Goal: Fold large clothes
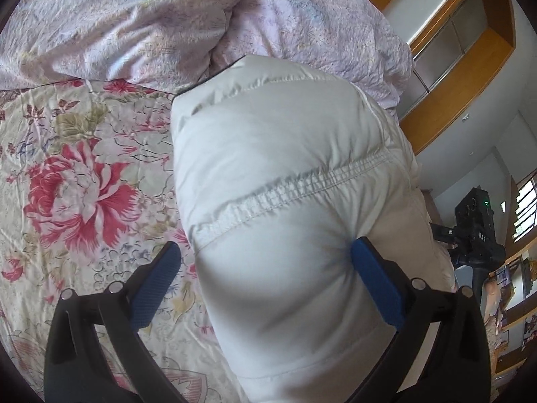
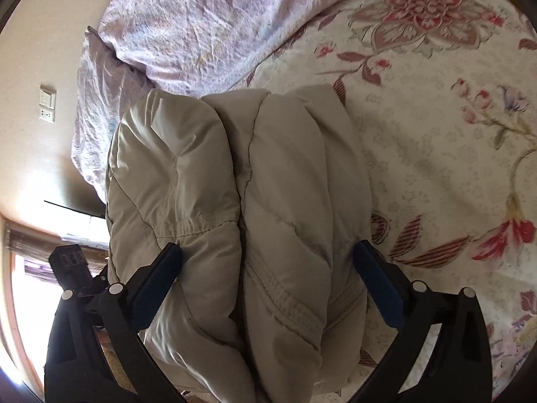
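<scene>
A puffy off-white down jacket (image 1: 285, 174) lies folded into a thick bundle on the floral bedspread (image 1: 84, 174). My left gripper (image 1: 265, 255) is wide open and straddles the bundle's near end; its right pad (image 1: 372, 278) presses the fabric, its left pad (image 1: 157, 282) stands clear of it. In the right wrist view the same jacket (image 2: 235, 201) looks beige, folded in two puffy halves. My right gripper (image 2: 268, 252) is wide open around it, with both pads (image 2: 161, 275) touching its sides. The other gripper shows at the edge of each view (image 1: 476, 231).
A crumpled lilac duvet (image 1: 167, 16) lies behind the jacket, also in the right wrist view (image 2: 201, 23). Wooden shelving (image 1: 470, 50) and a wall stand to the right of the bed. A wall with sockets (image 2: 47, 104) is at the left in the right wrist view.
</scene>
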`<state>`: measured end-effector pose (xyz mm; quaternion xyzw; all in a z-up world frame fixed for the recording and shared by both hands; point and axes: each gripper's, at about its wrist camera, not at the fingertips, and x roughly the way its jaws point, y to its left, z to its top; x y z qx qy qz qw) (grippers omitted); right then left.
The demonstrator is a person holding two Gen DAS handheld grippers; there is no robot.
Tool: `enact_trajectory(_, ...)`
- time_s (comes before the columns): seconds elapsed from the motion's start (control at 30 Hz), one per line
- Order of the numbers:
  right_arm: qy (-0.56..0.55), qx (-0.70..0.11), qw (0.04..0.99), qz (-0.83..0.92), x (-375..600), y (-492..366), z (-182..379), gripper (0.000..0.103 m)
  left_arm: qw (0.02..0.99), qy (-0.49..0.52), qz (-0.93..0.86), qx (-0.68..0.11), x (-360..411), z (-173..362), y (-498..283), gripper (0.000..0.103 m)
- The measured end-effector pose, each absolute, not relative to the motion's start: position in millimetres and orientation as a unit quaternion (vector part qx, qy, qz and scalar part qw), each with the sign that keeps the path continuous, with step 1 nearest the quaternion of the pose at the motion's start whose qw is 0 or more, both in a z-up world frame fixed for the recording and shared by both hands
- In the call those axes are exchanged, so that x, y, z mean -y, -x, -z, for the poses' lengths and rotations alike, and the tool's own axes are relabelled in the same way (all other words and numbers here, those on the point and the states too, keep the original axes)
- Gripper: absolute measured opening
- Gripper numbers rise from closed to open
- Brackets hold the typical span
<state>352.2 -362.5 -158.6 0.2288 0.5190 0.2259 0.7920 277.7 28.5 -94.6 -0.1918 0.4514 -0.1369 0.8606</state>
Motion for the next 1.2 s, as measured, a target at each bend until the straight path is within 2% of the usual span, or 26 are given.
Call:
enact_trajectory(0.27,-0.235,-0.532,0.770,-0.263,363,-363,173,0.102,0.840,0.240,0.166,-0.457,-32,111,-285,0.101)
enact_trajectory(0.57,-0.226,-0.535,0.759,-0.295,361,-369,178,0.102,0.872,0.183,0.147,-0.430,-16,99,-278,0.101)
enact_trajectory(0.83,-0.221,-0.541,0.750,-0.310,353,-373,181,0.102,0.808,0.306,0.202,-0.461,-38,125,-288,0.101)
enact_trajectory(1.1,-0.208,-0.539,0.740,-0.345,327,-383,182,0.102,0.806,0.323,0.201,-0.452,-30,126,-290,0.101)
enact_trajectory(1.2,-0.214,-0.528,0.742,-0.353,323,-381,183,0.102,0.807,0.331,0.208,-0.442,-30,124,-284,0.096)
